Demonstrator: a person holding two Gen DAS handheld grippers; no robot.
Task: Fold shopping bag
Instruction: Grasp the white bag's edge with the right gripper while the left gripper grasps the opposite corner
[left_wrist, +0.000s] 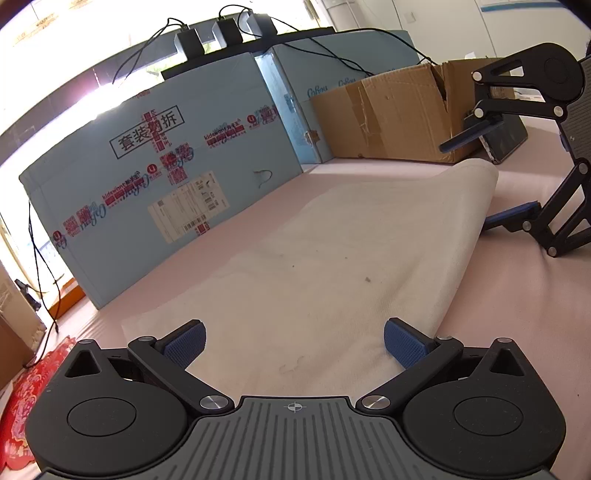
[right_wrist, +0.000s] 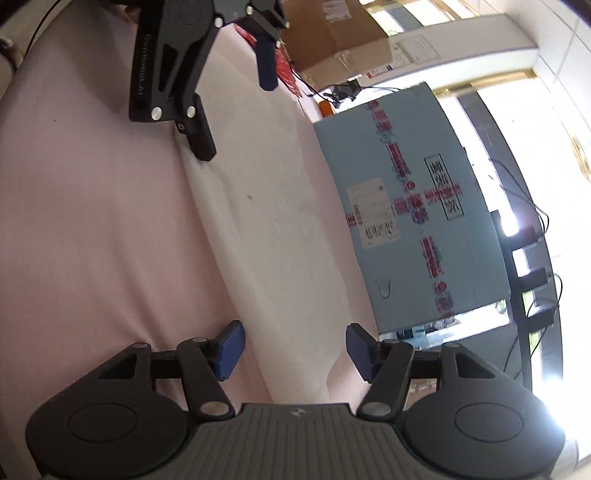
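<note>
A white cloth shopping bag (left_wrist: 314, 258) lies flat and lengthwise on the pink table (left_wrist: 498, 332). My left gripper (left_wrist: 294, 341) is open over the bag's near end, with the cloth under the gap between its blue pads. My right gripper (left_wrist: 491, 175) stands at the bag's far end, rolled on its side, where the bag's corner curls up between its fingers. In the right wrist view the bag (right_wrist: 266, 240) runs away from my right gripper (right_wrist: 295, 350). That gripper is open, a gap showing between each pad and the cloth. The left gripper (right_wrist: 236, 110) sits at the other end.
A long blue carton (left_wrist: 166, 177) walls the far side of the table, with an open brown cardboard box (left_wrist: 388, 118) beside it. A dark flat device (left_wrist: 506, 136) lies by the box. Red paper (left_wrist: 29, 398) and cables hang off the table's left edge.
</note>
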